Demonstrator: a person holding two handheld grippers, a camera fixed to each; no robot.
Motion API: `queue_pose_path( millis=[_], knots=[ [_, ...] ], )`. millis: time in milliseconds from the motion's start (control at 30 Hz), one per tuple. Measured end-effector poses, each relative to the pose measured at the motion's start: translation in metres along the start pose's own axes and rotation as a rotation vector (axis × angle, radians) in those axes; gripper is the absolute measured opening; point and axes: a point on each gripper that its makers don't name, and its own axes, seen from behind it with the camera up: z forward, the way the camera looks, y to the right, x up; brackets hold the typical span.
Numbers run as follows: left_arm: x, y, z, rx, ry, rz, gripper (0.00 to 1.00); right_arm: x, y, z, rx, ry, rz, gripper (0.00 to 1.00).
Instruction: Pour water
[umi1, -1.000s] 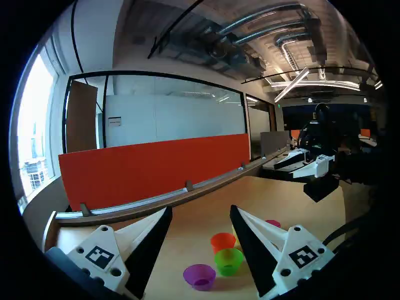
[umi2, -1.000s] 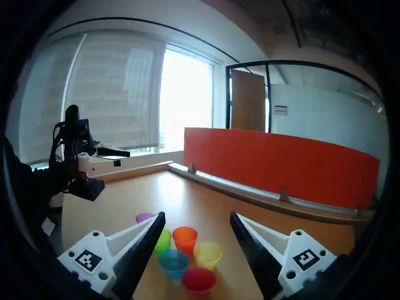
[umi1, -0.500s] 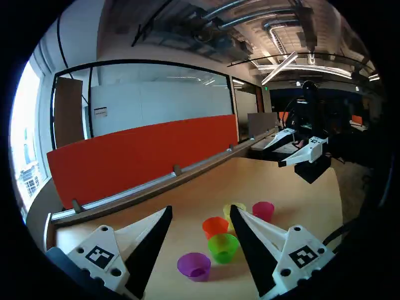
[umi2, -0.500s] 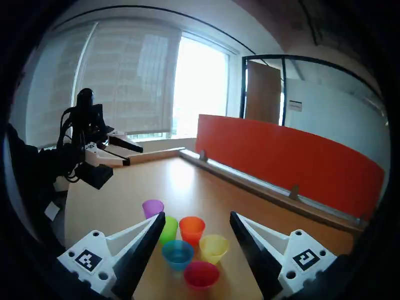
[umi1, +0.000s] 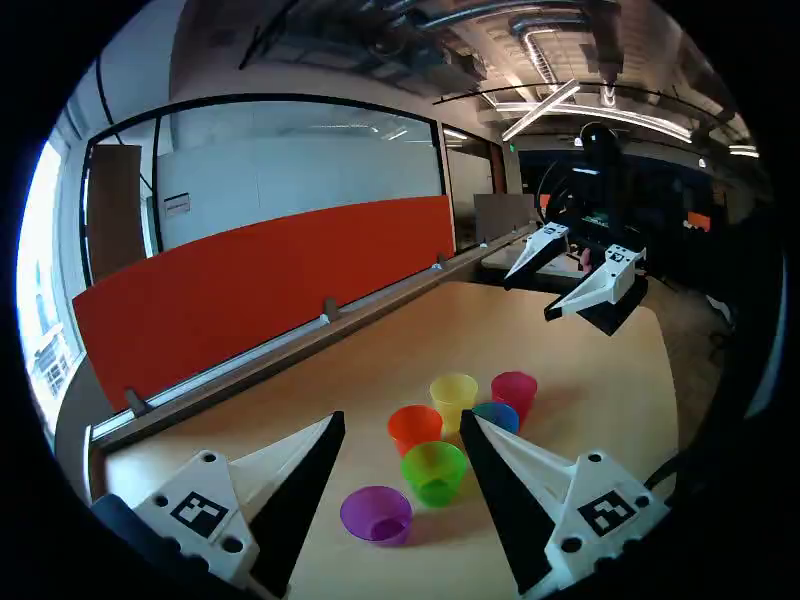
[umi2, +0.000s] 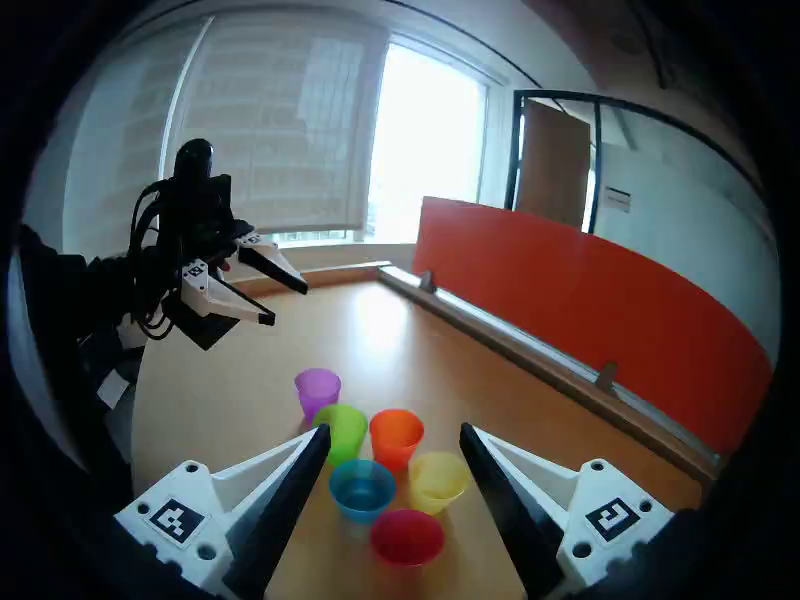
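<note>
Ringing the cups (umi2: 397, 437), open tabletop (umi2: 400, 330).

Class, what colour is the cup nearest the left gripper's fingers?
That cup is purple; the left gripper view shows it best.

1. The table (umi1: 560, 340) has a light wood-look top, smooth with a soft sheen.
2. The purple cup (umi1: 376, 514), green cup (umi1: 434, 471), orange cup (umi1: 414, 428), yellow cup (umi1: 453, 392), blue cup (umi1: 497, 412) and red cup (umi1: 514, 390) are thin translucent plastic, smooth and glossy.
3. The left gripper (umi1: 400, 420) has matt white plastic fingers (umi1: 250, 480) with black inner faces; the right gripper (umi2: 393, 430) looks the same.
4. The orange partition (umi1: 260, 280) is matt, set on a dull grey metal-looking rail (umi1: 300, 345).
5. The ceiling ducts (umi1: 480, 15) are bare, shiny metal.
</note>
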Motion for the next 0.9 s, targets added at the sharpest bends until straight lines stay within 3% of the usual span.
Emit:
queue_pose_path(
  millis=[500,900],
  knots=[
    [-0.021,0.006,0.017,-0.039,-0.08,0.034,0.85,-0.023,-0.005,0.016,0.039,-0.092,-0.055,1.0],
    [-0.044,0.012,0.031,-0.062,-0.114,0.016,0.85,-0.044,-0.006,0.03,0.064,-0.129,-0.037,1.0]
  ],
)
